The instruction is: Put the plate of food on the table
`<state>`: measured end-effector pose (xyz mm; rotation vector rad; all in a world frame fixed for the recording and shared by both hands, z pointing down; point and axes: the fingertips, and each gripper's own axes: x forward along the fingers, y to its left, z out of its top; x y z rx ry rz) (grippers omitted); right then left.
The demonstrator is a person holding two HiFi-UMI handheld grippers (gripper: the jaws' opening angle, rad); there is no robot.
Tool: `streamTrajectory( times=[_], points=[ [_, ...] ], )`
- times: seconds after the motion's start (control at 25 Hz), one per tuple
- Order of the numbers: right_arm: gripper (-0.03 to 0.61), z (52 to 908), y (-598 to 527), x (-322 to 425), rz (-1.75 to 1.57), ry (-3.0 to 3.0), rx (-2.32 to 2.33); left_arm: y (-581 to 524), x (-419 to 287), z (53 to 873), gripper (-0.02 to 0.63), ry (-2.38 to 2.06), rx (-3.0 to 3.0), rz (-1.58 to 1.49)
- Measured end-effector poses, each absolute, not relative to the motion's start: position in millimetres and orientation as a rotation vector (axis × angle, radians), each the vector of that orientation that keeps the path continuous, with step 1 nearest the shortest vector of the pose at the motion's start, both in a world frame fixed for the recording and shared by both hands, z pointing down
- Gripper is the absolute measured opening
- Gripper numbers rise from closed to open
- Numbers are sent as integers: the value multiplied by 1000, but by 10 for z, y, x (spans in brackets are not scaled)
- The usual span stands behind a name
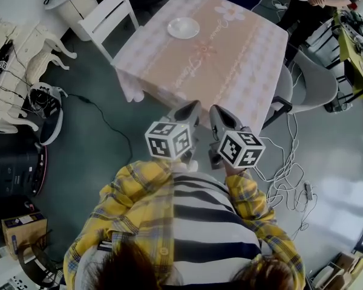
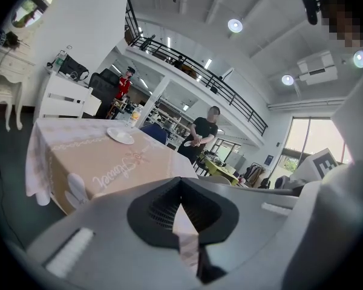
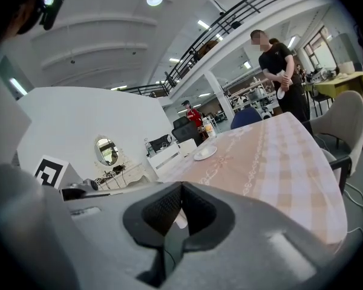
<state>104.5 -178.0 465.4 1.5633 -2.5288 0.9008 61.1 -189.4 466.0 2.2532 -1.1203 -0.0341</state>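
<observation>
Pressed together and empty, left claw (image 1: 195, 107) and right claw (image 1: 215, 110) ride side by side. I judge they carry nothing since a white plate (image 1: 183, 27) sits on the surface (image 1: 245, 62).

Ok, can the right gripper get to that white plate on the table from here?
Probably not yet. The plate sits far across the table, while the right gripper hangs shut by the near corner. Nothing on the cloth blocks the way; stepping closer should do.
</observation>
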Motion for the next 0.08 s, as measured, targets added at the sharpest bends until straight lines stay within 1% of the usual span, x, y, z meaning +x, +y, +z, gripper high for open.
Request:
streamTrajectory(
  times=[0.08],
  points=[
    [-3,4646,-1773,1031,899,-2532,1564,-1884,605,4661,-5,-1116,2249,-39]
  ],
)
